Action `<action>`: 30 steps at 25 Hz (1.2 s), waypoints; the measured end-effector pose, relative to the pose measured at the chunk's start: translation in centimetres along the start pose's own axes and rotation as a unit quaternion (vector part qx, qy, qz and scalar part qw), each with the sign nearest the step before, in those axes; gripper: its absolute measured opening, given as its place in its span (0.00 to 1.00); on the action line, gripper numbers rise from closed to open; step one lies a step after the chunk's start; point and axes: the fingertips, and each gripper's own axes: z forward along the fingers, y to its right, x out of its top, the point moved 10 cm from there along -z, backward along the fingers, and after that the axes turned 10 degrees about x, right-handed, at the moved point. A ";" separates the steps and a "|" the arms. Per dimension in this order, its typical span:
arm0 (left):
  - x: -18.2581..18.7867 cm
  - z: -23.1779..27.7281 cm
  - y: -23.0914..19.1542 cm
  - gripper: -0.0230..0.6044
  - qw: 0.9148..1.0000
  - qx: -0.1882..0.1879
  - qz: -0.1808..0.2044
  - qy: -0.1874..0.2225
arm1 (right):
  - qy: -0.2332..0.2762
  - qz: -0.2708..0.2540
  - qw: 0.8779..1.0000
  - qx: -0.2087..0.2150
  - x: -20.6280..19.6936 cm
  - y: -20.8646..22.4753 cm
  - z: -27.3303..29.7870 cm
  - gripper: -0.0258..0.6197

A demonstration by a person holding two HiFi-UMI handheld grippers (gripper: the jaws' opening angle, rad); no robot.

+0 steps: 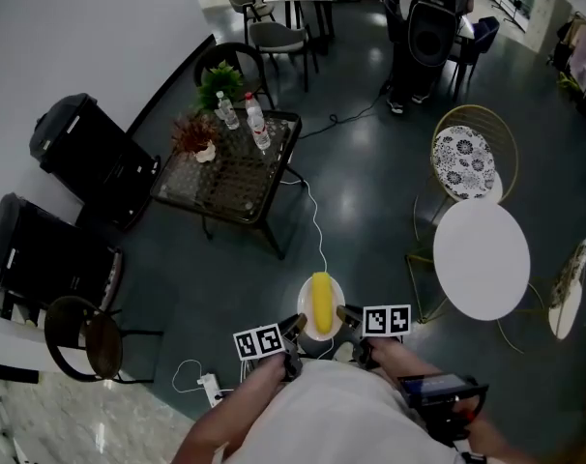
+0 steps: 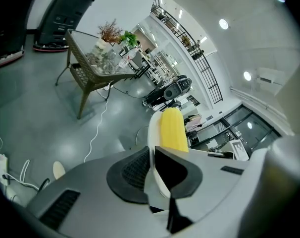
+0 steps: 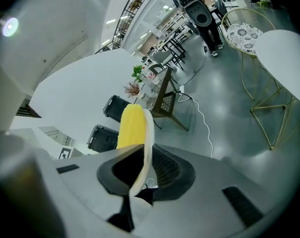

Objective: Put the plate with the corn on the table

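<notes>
Dark polished floor fills most of the head view, with a white wall along the left. Two tables stand on it: one glass-topped table with a woven frame toward the left, and one round white table at the right. The glass top carries two water bottles and one reddish dried plant, with one green plant at its far corner. Two black cases sit against the wall. Two gold wire chairs with patterned cushions flank the round table, one beyond it and one at its right. One white cable snakes across the floor.

One white plate with a single yellow corn cob lying on it is held in the air over the floor, close in front of the person. It is left of the round white table and well apart from it, resting on neither table.

Both grippers carry it, one on each side. The left gripper has its two jaws clamped on the plate's rim, which passes edge-on between the dark pads. The right gripper pinches the opposite rim in the same way. Each gripper shows one marker cube in the head view.
</notes>
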 end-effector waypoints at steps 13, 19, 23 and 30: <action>-0.8 1.1 1.7 0.09 0.999 0.005 0.031 -0.026 | 0.028 0.027 0.999 0.005 -0.9 1.5 -2.1 0.13; 0.1 -0.2 1.4 0.09 1.000 0.017 0.019 -0.010 | 0.025 0.026 0.999 0.029 -0.3 0.7 -1.0 0.13; 1.2 -0.8 0.3 0.09 1.000 0.026 -0.009 0.002 | 0.014 0.024 0.998 0.048 0.6 0.5 1.2 0.13; 3.3 -0.2 -1.9 0.09 0.999 0.029 -0.018 0.006 | -0.018 0.026 0.999 0.044 2.1 1.0 4.3 0.13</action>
